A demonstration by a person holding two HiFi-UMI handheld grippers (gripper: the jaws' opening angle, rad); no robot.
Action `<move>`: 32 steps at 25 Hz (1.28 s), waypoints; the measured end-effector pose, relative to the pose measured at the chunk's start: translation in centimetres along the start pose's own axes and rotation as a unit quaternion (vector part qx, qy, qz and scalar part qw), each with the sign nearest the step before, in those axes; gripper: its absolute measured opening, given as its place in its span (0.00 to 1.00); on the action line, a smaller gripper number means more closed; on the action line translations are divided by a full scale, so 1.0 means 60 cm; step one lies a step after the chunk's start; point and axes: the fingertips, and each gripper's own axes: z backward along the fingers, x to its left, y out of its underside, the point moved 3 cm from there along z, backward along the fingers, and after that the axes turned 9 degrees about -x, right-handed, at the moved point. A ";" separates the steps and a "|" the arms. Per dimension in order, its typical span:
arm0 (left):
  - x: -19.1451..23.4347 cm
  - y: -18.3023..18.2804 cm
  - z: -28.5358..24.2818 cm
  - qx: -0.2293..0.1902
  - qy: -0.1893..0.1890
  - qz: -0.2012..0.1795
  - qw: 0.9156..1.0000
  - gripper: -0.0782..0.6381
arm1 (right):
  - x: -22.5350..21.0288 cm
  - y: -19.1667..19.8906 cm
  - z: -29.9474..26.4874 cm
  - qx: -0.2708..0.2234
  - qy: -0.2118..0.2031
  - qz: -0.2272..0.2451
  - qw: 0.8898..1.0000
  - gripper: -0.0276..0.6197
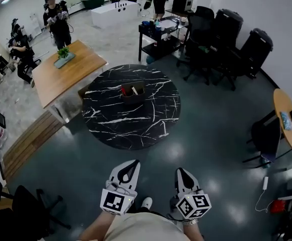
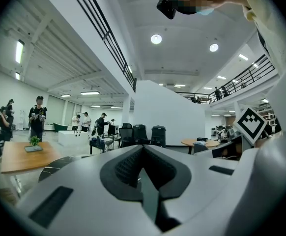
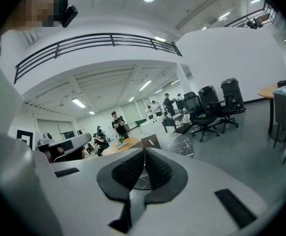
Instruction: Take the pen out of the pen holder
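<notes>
Hanging low over the grey floor [image 1: 211, 149], the left tongs [image 1: 130, 167] and the right tongs [image 1: 182, 174] sit side by side on the near side of the round black marble worktop [image 1: 111, 119]. They are well apart from it, and both point toward it. Each pair is pressed shut with nothing between the tips. The left gripper view shows the dark ribbed pads [image 2: 128, 168] meeting in one seam, and the right gripper view shows the same.

The pen holder [image 1: 133, 92], a dark open box, stands near the middle of the marble worktop, a little toward its far side and far ahead of both tongs. A slim light pen [image 1: 135, 91] leans inside it beside something red [image 1: 124, 90] that is too small to identify. In the right gripper view the holder shows just above the closed tips.

A wooden worktop [image 1: 55, 79] carrying a small plant [image 1: 63, 53] stands just left of the marble worktop. Black office chairs [image 1: 221, 39] stand beyond its far right edge, and people [image 1: 57, 19] stand farther behind it.
</notes>
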 end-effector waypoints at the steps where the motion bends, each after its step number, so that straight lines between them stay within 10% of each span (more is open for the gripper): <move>1: 0.018 -0.001 -0.020 -0.006 0.003 0.004 1.000 0.13 | 0.002 -0.005 -0.020 -0.001 0.003 0.003 1.000 0.07; 11: 0.220 -0.037 -0.174 -0.040 0.072 0.011 0.997 0.13 | 0.058 -0.059 -0.251 -0.007 0.067 -0.016 0.998 0.07; 19: 0.432 -0.071 -0.220 -0.083 0.019 0.047 0.995 0.13 | 0.143 -0.072 -0.398 0.005 0.045 0.034 0.998 0.07; 32: 0.499 -0.034 -0.225 -0.074 -0.026 0.059 0.995 0.12 | 0.164 -0.075 -0.546 0.031 -0.015 0.058 0.998 0.07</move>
